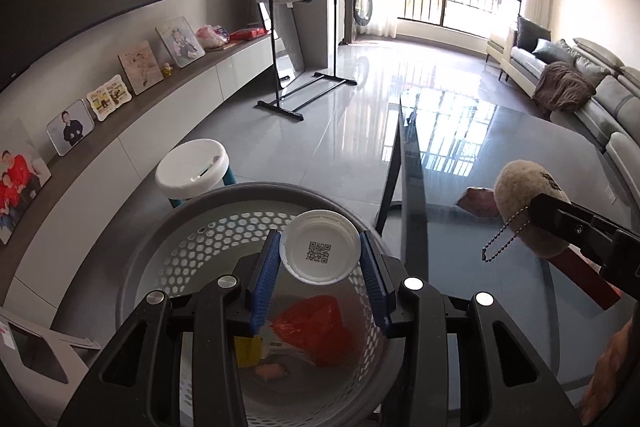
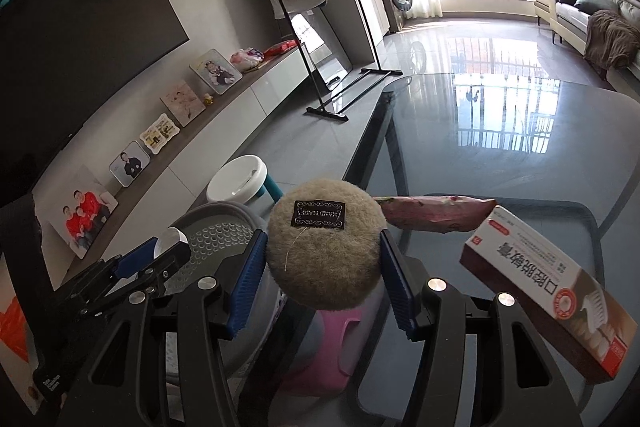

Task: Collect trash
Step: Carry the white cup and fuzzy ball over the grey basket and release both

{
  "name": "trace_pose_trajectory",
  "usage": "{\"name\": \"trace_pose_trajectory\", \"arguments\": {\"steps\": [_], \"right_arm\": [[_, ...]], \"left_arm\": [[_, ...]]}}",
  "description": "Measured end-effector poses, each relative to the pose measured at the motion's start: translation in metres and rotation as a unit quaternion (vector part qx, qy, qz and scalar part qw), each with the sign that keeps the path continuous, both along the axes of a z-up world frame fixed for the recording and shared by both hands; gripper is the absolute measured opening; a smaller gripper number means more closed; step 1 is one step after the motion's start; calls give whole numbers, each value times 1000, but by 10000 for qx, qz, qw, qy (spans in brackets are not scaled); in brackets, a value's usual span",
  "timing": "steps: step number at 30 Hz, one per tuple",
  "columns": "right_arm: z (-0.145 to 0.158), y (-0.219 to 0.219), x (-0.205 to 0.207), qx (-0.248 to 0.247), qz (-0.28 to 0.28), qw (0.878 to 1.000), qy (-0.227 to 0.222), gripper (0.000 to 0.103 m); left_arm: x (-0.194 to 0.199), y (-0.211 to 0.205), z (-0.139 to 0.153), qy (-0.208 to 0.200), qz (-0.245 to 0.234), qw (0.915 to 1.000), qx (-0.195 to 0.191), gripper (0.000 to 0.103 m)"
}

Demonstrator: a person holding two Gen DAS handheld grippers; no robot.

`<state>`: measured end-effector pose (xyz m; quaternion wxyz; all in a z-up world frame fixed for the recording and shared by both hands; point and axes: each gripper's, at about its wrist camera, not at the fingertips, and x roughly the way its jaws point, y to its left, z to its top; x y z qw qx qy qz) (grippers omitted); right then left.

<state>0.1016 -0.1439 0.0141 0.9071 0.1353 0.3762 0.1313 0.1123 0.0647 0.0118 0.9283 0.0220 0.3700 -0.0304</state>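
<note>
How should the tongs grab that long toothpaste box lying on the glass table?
Grip the toothpaste box across its narrow width, near the middle of its length, coming down from above. It looks to lie flat on the glass table, long and slim, so its two long side edges give the pads parallel faces. Its short ends are too far apart. The pink packet lies apart, so it should not get in the way.

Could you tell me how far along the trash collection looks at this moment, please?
Done: a red bag already lies in the basket. In hand: the left hand-held gripper holds a white lid above the basket, and the right hand-held gripper holds a fuzzy ball. Left: a boxed tube and a pink packet remain on the glass table.
</note>
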Motion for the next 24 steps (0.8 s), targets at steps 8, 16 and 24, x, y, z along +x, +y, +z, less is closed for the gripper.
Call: {"name": "trace_pose_trajectory", "arguments": {"steps": [8,16,24], "right_arm": [[-14,35,10,-19,280,9995,118,55],[-17,69,18,-63,618,9980,125,55],[-29,93,25,-216,1010,9943,246,55]], "left_arm": [[0,40,-9,102,326,9994,-28,40],[-3,67,-13,117,578,9983,-3,40],[-8,97,-31,401,863,9954,-124,40]]}}
